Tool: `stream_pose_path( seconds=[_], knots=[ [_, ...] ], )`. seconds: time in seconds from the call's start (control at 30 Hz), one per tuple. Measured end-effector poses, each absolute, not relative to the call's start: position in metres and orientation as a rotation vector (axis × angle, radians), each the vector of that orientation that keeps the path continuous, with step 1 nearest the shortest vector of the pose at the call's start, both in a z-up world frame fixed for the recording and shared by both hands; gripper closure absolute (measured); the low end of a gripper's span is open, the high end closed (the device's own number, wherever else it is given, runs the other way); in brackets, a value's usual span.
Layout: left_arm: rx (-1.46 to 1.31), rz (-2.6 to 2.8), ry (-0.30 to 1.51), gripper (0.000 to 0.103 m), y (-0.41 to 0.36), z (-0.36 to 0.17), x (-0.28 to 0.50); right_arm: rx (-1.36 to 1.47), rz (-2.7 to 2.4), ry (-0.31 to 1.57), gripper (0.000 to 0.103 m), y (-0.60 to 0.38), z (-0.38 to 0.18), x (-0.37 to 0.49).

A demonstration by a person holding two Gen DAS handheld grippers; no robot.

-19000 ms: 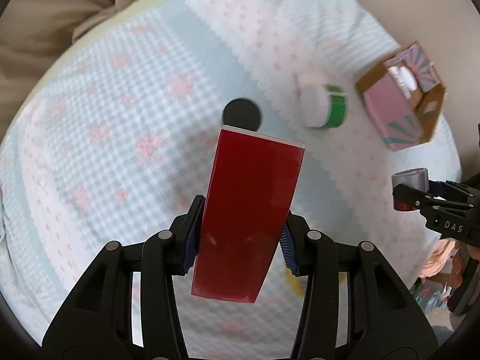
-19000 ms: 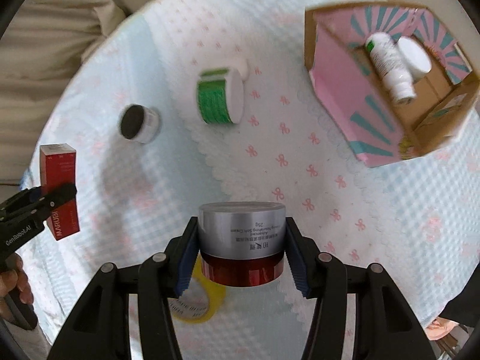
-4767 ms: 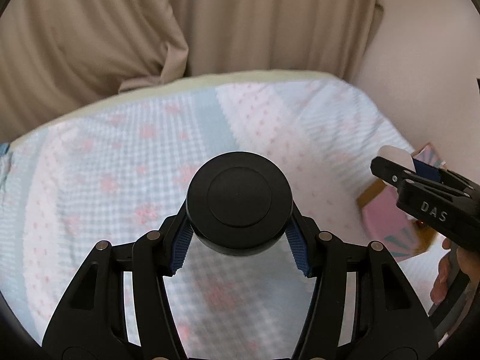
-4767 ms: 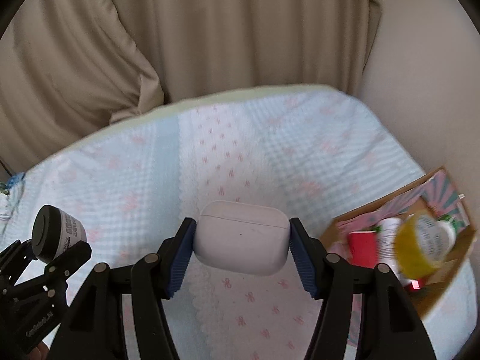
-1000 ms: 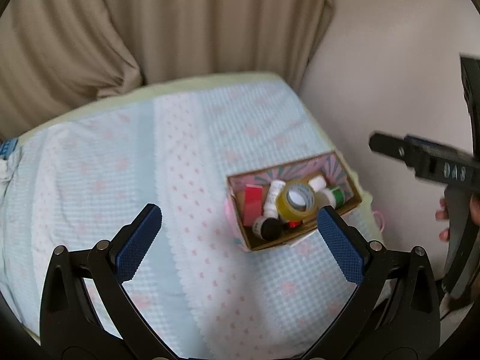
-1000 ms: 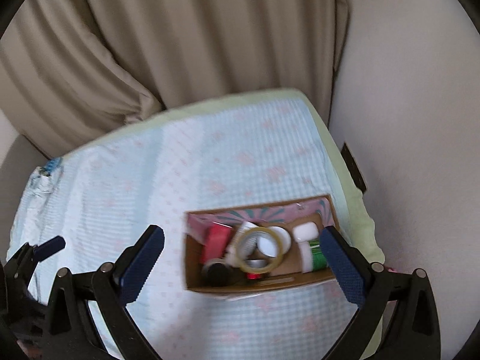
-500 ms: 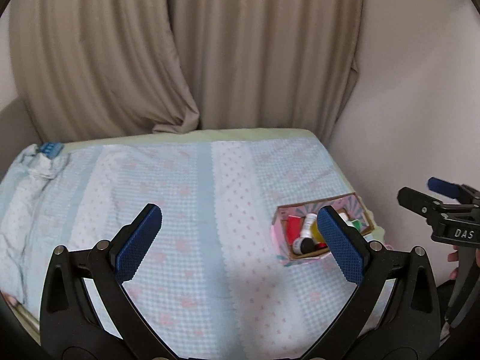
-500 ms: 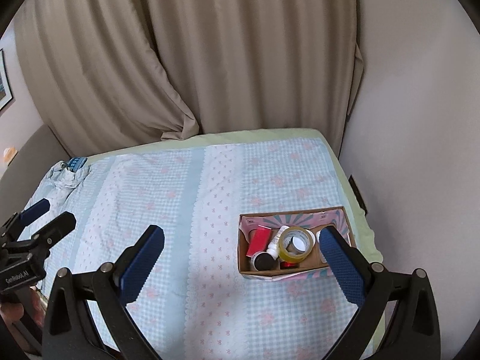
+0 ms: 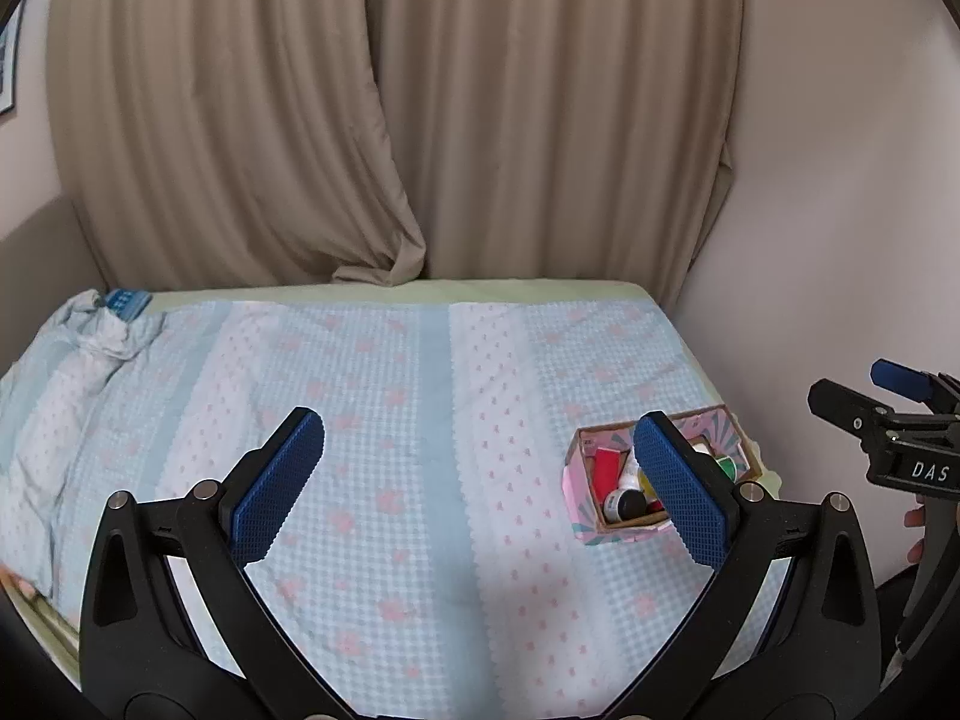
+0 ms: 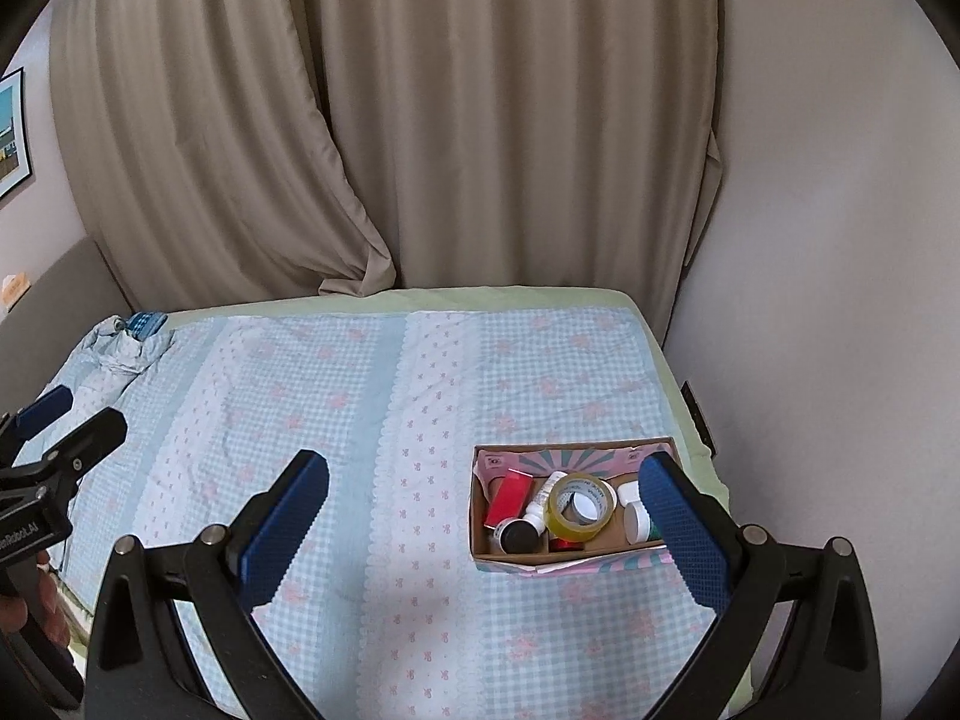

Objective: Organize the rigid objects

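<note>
A pink and teal cardboard box (image 10: 570, 459) sits on the right side of the bed, near the wall. It holds a red box (image 10: 509, 499), a yellow tape roll (image 10: 581, 505), a black-lidded jar (image 10: 519, 535), a white bottle (image 10: 540, 504) and white and green jars (image 10: 635, 519). The box also shows in the left wrist view (image 9: 591, 501), partly behind my right finger. My left gripper (image 9: 480, 483) is open and empty, high above the bed. My right gripper (image 10: 483, 516) is open and empty, also well above the bed.
The bed has a light blue checked cover (image 9: 390, 408) with pink flowers. A crumpled cloth (image 10: 123, 348) lies at its far left corner. Beige curtains (image 9: 390, 120) hang behind it and a white wall (image 10: 810, 300) runs along the right side.
Both grippers have pulled back and up from the bed. The box looks smaller and more of the bed and curtains shows. Both stay open and empty.
</note>
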State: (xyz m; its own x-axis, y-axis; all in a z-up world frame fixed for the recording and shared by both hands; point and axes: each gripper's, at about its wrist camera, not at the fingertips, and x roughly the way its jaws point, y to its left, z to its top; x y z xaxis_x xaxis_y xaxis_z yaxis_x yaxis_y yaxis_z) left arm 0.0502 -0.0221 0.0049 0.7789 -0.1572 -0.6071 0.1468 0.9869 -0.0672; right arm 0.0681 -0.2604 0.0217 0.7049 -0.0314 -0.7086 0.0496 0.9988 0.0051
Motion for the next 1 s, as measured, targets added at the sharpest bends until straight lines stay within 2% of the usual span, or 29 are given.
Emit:
stream_pose_path(
  seconds=[1.0],
  knots=[
    [-0.023, -0.15, 0.66, 0.0, -0.0191, 0.0018, 0.0503, 0.016, -0.038, 0.773, 0.0, -0.2533, 0.0225, 0.0747]
  ],
)
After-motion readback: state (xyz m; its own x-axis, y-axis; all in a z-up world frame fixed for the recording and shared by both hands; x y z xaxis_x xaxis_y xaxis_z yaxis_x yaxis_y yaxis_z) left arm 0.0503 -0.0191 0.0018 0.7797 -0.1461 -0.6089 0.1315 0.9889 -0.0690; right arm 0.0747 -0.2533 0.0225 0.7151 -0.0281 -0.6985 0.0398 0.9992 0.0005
